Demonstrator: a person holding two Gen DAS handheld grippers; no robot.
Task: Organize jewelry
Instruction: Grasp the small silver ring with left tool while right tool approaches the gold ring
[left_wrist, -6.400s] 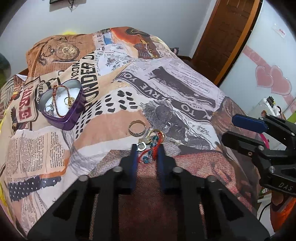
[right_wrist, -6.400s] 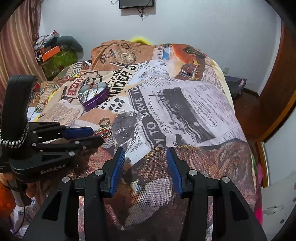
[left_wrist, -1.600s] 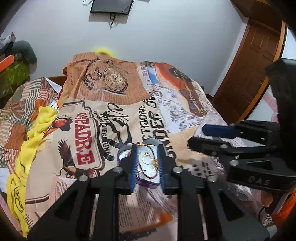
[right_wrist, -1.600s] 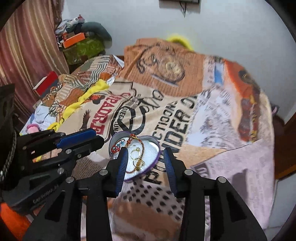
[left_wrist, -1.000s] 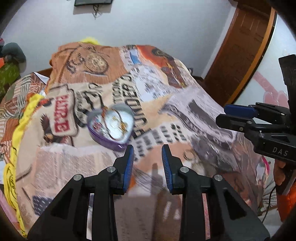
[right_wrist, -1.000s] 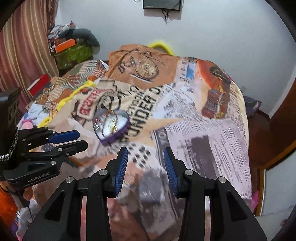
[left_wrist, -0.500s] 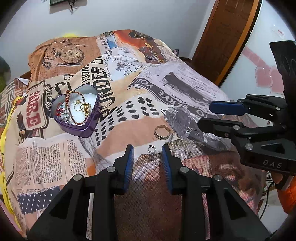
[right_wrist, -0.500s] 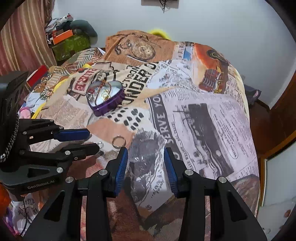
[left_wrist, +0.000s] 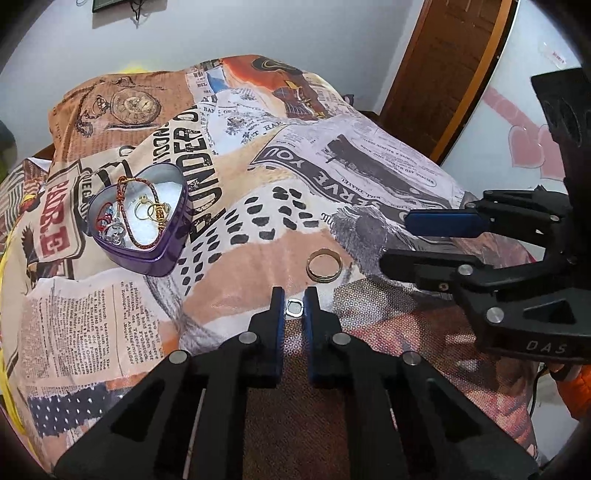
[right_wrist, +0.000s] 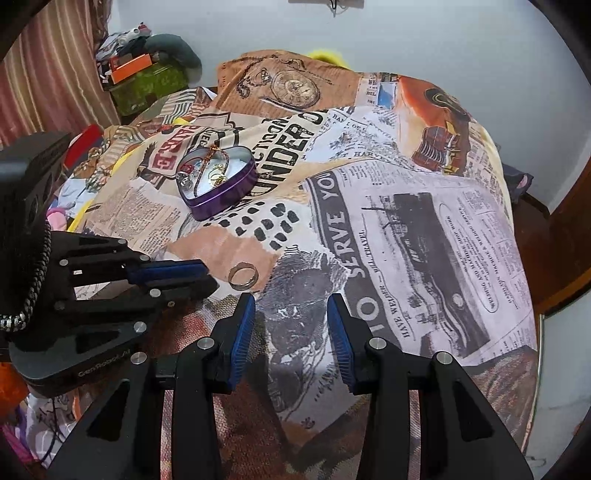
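Observation:
A small silver ring (left_wrist: 294, 307) lies on the printed bedspread between the tips of my left gripper (left_wrist: 293, 301). Its jaws are closing, and the pads touch the ring's sides. A wider gold ring (left_wrist: 324, 265) lies just beyond it, free on the cloth. A purple heart-shaped tin (left_wrist: 173, 254) at the left holds bracelets and rings. My right gripper (right_wrist: 291, 314) hovers open over the bedspread with nothing between its fingers; the gold ring (right_wrist: 242, 277) is just past its left fingertip. The left gripper (right_wrist: 207, 275) shows from the side, and the tin (right_wrist: 229, 195) sits further back.
The bed (right_wrist: 424, 229) fills both views, under a newspaper-print cover. A wooden door (left_wrist: 443, 74) stands at the right. Clutter and a green box (right_wrist: 147, 81) sit by the striped curtain at the far left. The bed drops off at the right edge.
Both grippers swung away from the tin and sank toward the near rings. In the last half second the left jaws narrowed onto the small silver ring; the right jaws kept their gap.

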